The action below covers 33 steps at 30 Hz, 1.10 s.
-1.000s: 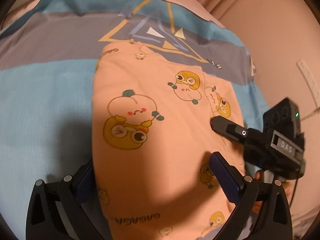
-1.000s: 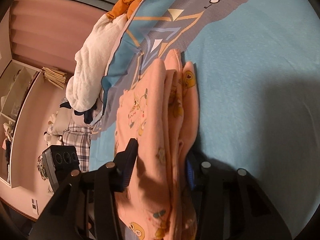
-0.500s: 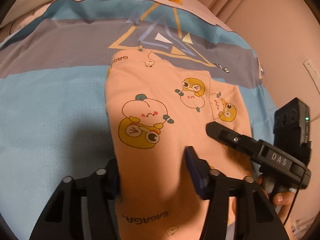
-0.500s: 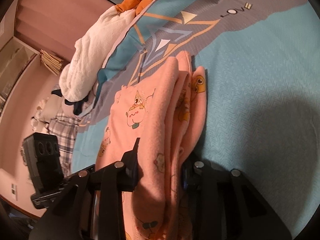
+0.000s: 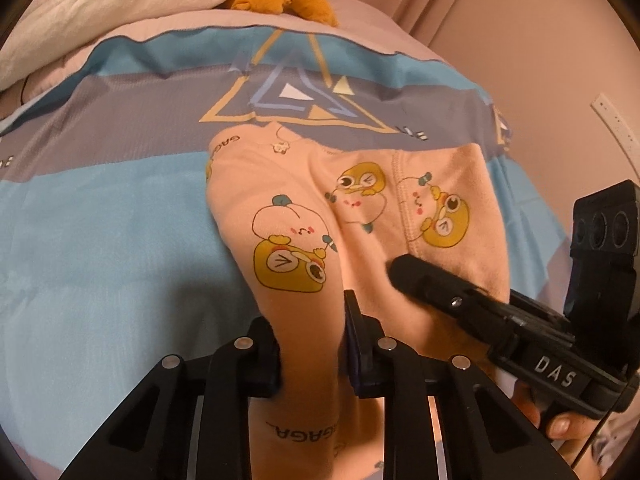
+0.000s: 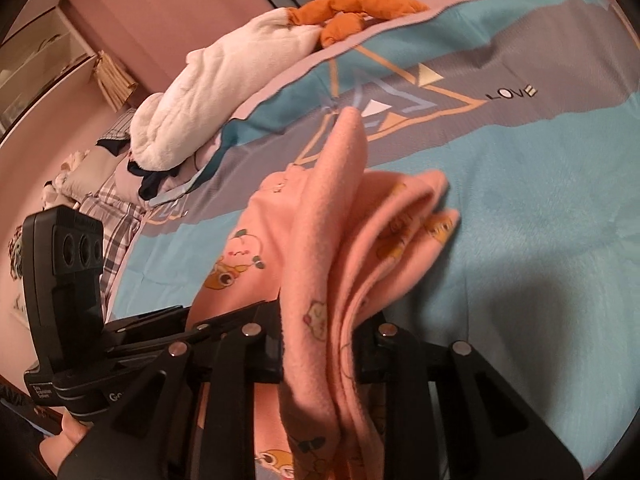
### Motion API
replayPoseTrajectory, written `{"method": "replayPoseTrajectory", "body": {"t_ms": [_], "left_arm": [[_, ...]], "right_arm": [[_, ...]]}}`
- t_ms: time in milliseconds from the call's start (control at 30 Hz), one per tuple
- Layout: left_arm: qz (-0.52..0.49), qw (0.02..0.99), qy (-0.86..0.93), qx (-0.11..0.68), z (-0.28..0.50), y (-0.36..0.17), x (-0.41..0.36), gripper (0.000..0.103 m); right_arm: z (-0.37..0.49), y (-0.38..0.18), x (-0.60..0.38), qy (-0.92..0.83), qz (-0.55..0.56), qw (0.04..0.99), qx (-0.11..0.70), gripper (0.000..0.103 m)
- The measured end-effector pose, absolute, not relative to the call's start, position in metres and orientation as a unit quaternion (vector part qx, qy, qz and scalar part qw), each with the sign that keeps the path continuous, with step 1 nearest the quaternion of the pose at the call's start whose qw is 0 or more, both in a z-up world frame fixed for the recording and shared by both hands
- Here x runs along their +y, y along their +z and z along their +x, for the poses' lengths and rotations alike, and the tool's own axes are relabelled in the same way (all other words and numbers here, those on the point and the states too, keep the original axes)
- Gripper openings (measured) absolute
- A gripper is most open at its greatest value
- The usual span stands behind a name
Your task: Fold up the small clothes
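Now your left tool (image 5: 310,344) is pinched on the near edge of the small peach-pink fleece garment printed with yellow cartoon ducks (image 5: 304,248), the cloth bunched between its two black fingers. Your right tool (image 6: 320,344) is likewise clamped on a thick fold of that same garment (image 6: 332,240), several layers gathered and rising between its fingers. The garment lies on the bed, spread over the blue and grey bedcover with a triangle print (image 5: 100,208), its near edge lifted where you grip it and its far end resting flat just below the triangle. In the left view your right tool (image 5: 408,276) reaches in from the right, touching the cloth beside the duck print. Beyond the bedcover's far edge sit a white fluffy blanket (image 6: 224,92) and an orange plush toy (image 6: 356,10), touching each other.
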<state>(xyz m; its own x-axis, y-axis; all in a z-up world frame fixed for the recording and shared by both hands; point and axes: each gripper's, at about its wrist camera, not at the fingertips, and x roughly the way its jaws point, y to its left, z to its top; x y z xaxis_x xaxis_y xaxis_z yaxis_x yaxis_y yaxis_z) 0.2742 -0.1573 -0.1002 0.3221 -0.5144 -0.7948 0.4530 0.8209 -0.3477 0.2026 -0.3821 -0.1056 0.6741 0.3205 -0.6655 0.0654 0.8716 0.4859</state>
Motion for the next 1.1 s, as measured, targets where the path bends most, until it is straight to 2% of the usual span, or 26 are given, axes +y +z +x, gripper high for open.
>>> {"method": "replayPoseTrajectory", "body": {"t_ms": [1100], "left_arm": [[-0.024, 0.825, -0.291, 0.485, 0.096, -0.059, -0.073, 0.023]], "right_arm": [[0.030, -0.061, -0.277, 0.150, 0.240, 0.877, 0.389, 0.023]]}}
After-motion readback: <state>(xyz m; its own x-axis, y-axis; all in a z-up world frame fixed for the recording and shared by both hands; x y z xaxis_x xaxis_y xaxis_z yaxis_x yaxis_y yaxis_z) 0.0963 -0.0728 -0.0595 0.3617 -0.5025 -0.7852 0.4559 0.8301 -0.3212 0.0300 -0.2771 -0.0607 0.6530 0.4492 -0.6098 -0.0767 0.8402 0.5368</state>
